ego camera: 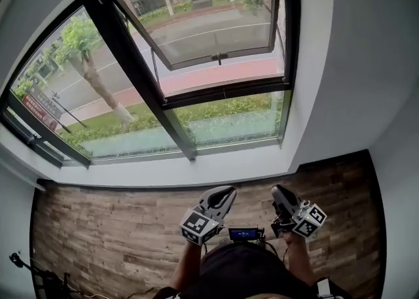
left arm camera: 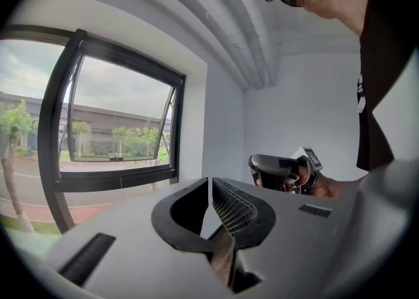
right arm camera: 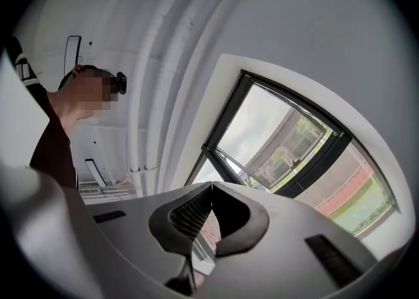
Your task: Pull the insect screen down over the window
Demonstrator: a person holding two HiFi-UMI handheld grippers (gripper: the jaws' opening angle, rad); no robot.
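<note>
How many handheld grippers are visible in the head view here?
2. The left gripper is low in the frame's centre, over the wooden floor; the right gripper is just to its right. None seems hidden.

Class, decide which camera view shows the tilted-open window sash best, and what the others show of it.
The head view: the whole sash shows, swung outward, with its handle. The left gripper view shows it from an angle, at the left. The right gripper view shows it obliquely from below.
</note>
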